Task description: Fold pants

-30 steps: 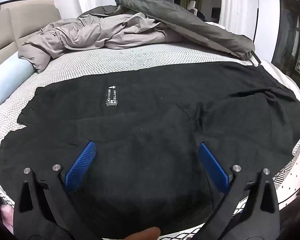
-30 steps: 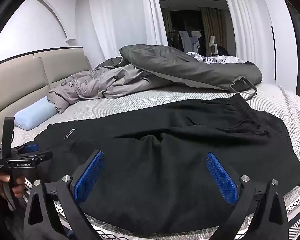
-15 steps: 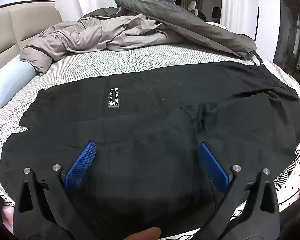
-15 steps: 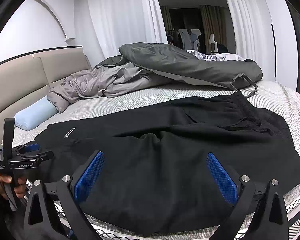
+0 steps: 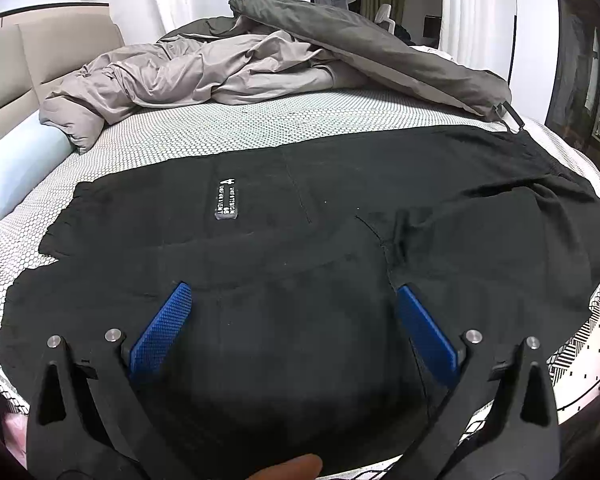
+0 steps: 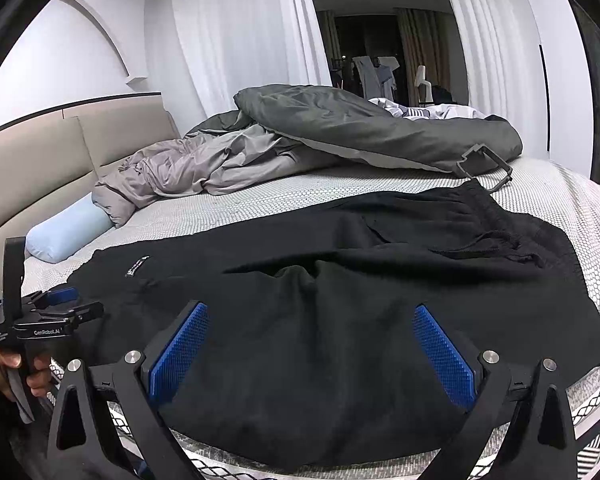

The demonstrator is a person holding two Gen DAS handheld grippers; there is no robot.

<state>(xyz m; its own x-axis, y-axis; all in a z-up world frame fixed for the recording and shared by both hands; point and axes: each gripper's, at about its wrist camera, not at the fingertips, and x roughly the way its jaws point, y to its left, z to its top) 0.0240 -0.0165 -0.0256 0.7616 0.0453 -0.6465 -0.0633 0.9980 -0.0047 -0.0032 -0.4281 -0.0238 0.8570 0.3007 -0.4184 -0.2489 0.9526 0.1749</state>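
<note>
Mostly, a big bed fills the room, with a white cover full of little dots. A soft tan headboard runs along its left side, and white curtains hang on the wall behind. A dark doorway shows between the curtains, with clothes hanging inside.

At the far edge of the bed lies a rumpled gray blanket, with a darker gray blanket flopped over it. A light blue pillow shaped like a roll sits by the headboard, at the far left corner.

The black pants lie spread out across the near half of the bed, reaching right to the near edge. Their waist with its stretchy band is toward the right edge, and the leg ends are toward the left. The cloth is a bit bumpy in the middle. A small white label sits on one leg.

The left tongs are wide open over the pants near the near edge, holding nothing. The right tongs are wide open too, also holding nothing, above the near edge of the pants.
</note>
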